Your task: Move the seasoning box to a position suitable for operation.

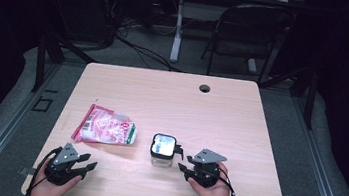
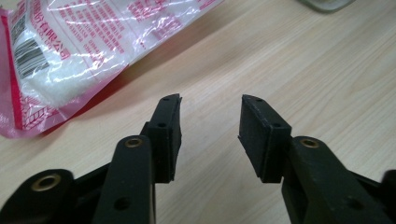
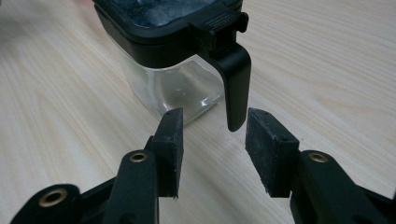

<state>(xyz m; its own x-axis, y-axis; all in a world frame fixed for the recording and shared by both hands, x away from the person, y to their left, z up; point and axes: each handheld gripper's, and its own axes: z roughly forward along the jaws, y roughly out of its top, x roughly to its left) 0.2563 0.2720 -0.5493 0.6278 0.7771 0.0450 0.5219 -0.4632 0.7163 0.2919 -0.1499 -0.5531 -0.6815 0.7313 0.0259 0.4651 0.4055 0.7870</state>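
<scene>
Right gripper (image 3: 212, 128) open and empty, lined up on jar (image 3: 173, 88) clasp (image 3: 233, 81) for gripping. Left gripper (image 2: 210, 121) half-open, empty, waiting near bag (image 2: 70, 51).

- In the left gripper view, the pink-printed plastic bag (image 2: 70, 51) ran off the top and left edges, so its full outline could not be told.
- A pale rim (image 2: 327, 3) was cut by the top edge.
- In the right gripper view, the clear jar (image 3: 173, 88) had its black lid (image 3: 159, 28) cropped at the top.
</scene>
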